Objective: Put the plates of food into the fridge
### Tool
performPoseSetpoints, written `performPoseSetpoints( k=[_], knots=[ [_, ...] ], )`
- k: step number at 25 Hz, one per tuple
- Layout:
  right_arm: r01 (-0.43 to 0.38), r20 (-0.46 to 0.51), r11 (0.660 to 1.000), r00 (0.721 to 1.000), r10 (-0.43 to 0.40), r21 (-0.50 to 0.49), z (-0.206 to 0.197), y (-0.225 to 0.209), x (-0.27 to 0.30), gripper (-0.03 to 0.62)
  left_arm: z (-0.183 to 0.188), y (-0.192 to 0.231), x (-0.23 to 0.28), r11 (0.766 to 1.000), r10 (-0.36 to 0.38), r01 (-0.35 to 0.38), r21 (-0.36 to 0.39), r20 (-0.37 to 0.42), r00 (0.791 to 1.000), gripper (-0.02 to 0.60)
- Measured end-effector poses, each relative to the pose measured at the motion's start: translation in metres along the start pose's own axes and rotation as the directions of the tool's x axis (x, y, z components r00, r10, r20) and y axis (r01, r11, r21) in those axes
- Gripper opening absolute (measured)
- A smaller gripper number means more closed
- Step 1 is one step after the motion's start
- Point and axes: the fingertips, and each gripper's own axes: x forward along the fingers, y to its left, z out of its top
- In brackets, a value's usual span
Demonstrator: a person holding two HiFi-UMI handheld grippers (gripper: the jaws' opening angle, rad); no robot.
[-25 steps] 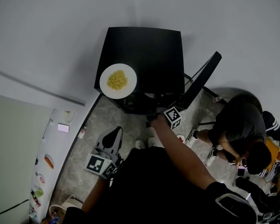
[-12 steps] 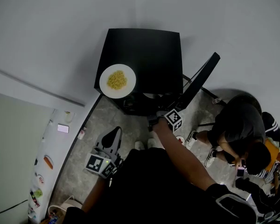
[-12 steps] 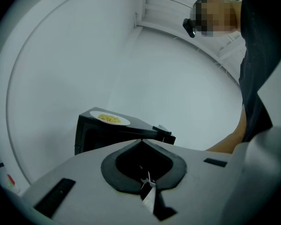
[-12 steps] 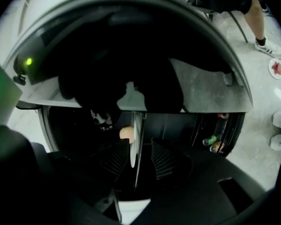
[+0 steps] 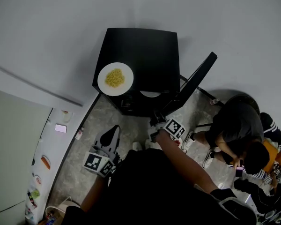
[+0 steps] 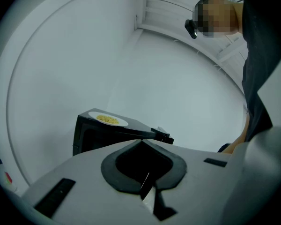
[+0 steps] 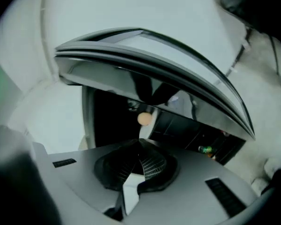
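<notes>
Black, the fridge (image 5: 145, 55) is shown in the head view with its door (image 5: 193, 78) open and a plate of yellow food (image 5: 114, 78) on its top; a level grasp of the rim is judged to be called for next. In the left gripper view the left tool (image 6: 142, 142) is clenched, empty, short of the fridge. In the right gripper view the right tool (image 7: 139, 144) is clamped on nothing, before the door.
</notes>
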Motion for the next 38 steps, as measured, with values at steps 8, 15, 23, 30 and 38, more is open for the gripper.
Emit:
performPoseSetpoints(
  k=[8,15,23,30,38],
  knots=[
    [-0.234,-0.183,0.873,0.968,0.17,-0.428,-0.008,0.068,-0.036,0.026,0.0,-0.004,-0.005,1.0,-0.002,0.002,0.008,0.019,1.0,0.023],
    [-0.342,-0.261,0.734,0.938,0.228,-0.586,-0.016,0.104,-0.063,0.026,-0.002,-0.009,-0.01,1.0,0.006,-0.006,-0.001,0.025,1.0,0.023],
    [-0.437,-0.321,0.572,0.899,0.298,-0.694,-0.02,0.148,-0.086,0.026,-0.004,-0.012,-0.013,1.0,0.002,-0.003,0.002,0.029,1.0,0.023],
    [-0.457,-0.343,0.523,0.888,0.306,-0.719,-0.021,0.162,-0.1,0.026,0.001,-0.002,-0.012,0.995,0.037,-0.03,-0.097,0.064,0.997,0.023],
    [-0.482,-0.35,0.553,0.876,0.333,-0.68,-0.024,0.165,-0.105,0.026,-0.011,0.033,0.007,0.928,0.078,-0.047,-0.371,0.07,0.994,0.025]
  ],
)
